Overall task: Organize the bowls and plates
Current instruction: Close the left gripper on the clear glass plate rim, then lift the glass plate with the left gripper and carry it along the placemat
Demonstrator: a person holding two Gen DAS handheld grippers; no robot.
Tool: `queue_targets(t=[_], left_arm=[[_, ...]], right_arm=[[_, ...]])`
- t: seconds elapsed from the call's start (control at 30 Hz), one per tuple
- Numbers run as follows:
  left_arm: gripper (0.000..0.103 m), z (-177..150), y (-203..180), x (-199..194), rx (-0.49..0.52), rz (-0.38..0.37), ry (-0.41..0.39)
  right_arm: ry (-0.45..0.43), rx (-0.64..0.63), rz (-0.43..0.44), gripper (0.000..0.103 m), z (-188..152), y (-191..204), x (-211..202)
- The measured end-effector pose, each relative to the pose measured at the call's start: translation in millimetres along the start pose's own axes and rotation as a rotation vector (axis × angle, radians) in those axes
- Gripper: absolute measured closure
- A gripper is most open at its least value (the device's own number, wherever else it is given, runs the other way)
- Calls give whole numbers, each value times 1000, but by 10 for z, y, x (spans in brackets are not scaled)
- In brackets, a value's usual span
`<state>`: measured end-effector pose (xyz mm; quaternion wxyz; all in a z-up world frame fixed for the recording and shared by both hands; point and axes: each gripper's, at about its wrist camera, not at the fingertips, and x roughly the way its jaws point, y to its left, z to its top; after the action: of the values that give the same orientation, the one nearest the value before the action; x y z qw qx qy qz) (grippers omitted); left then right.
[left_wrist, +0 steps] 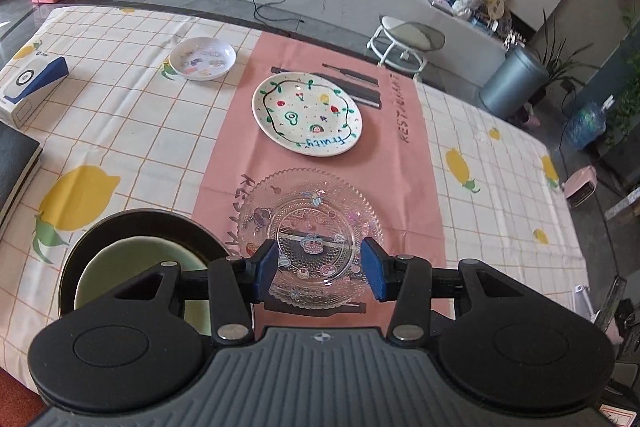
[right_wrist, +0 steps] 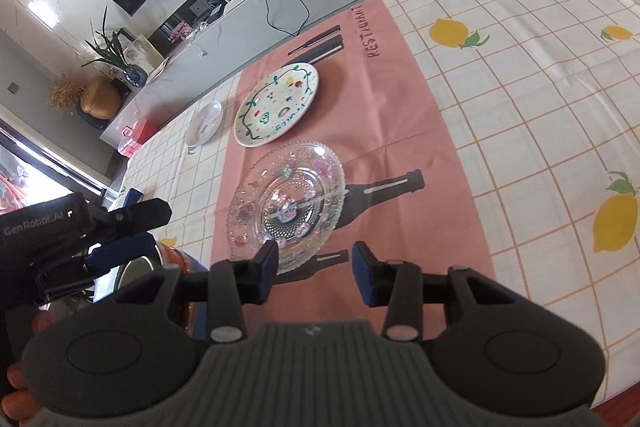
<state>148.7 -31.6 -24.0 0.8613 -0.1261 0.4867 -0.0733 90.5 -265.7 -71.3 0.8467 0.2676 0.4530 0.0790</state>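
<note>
1. My left tongs (left_wrist: 320, 269) stand open w/ nothing btwn the pads, hanging over the near part of the glass plates (left_wrist: 310, 235). My right tongs (right_wrist: 314, 275) are also apart & empty, their gap over the near rim of that same glass stack and the pink mat (right_wrist: 400, 115).
2. Where the stuff sits: a small clear glass dish lies on a bigger beaded glass plate, both on the pink mat, nearest me. The fruity plate (left_wrist: 307, 115) is just beyond on the mat. The small white bowl (left_wrist: 202, 58) is further off, on the checked cloth (left_wrist: 120, 115), left of the mat. A black bowl (left_wrist: 136, 259) w/ a pale green dish (left_wrist: 120, 275) inside is at my near left on the counter.
3. Step in hand, I reckon: pick the next piece to stack. Glass is slick & thin at the rim, so I'd come in low, one pad under the rim & one on top, squeeze gently, lift level.
4. Don't let both tongs crowd one rim; the left tool already shows close at the left in the right view.
5. View diffs: left cam shows the black bowl & green dish clearly, plus a blue-white box (left_wrist: 28, 83) at far left; the right cam mostly hides that bowl behind the tools. Right cam alone shows my fingertips (right_wrist: 18, 375) on the handle, the left tool's side, and the bottle print (right_wrist: 384, 187) beside the glass.
</note>
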Motion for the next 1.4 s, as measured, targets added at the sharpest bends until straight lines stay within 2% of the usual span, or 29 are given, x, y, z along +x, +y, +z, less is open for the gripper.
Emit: queue_targets(t=[0.13,0.33,0.4,0.57,0.83,1.0,1.07,1.4], left_arm=[[53,103,-29,194,21,30,71],[58,91,-94,316,37,36,91],[64,64,-148,352,68,49,92],[70,9,-280,498,122,75,110],[71,-49,-300,643,137,88,139],[71,-74,-266,626,114,89,129],[71,-88,-258,603,104,79,122],[71,-152,-270,571,72,54,76]], right_arm=[[6,17,-19,64,67,-111,89],[42,73,-3,79,149,-264,369],[57,84,0,79,147,-300,479],[94,125,3,79,143,-398,691],[107,140,23,85,199,-387,826],[105,144,34,92,226,-338,886],[114,149,26,103,221,-337,910],[71,143,-26,103,214,-429,750]])
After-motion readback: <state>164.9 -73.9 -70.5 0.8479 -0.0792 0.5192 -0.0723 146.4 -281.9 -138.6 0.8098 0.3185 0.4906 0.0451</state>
